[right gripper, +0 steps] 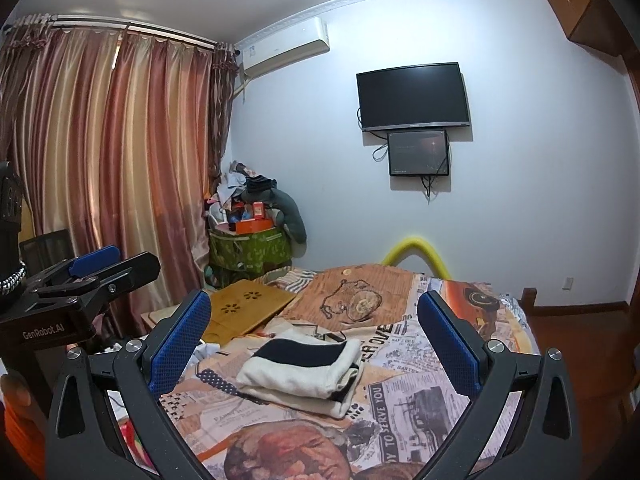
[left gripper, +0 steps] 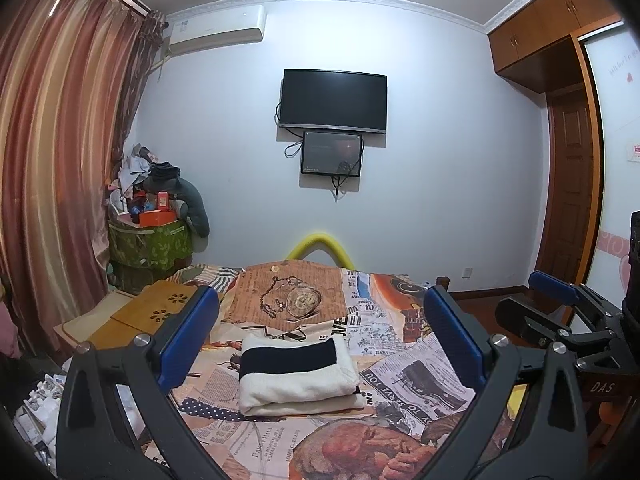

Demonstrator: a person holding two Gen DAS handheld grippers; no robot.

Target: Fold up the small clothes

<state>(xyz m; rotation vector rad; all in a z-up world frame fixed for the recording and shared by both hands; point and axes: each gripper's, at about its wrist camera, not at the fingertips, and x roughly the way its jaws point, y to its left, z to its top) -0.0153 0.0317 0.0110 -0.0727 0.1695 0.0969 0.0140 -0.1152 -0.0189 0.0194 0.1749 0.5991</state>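
folded garment on the bed, both grippers empty

the bed [left gripper: 404,408], covered in a newspaper-print spread, fills the lower half of both views. striped curtains [left gripper: 52,168] hang along the left wall, and a dark television [left gripper: 333,100] is mounted on the far wall above a smaller screen [left gripper: 331,153]. a green box [left gripper: 150,242] piled with clutter stands in the corner by the curtains, and a wooden lap tray [left gripper: 148,312] lies at the bed's left edge. the cream sweater with a black band [left gripper: 298,372] rests folded in a neat stack near the middle of the bed. the left gripper [left gripper: 320,332] hovers above it, jaws spread wide and holding nothing. the right gripper [right gripper: 314,336] is likewise wide open and empty, off the fabric.
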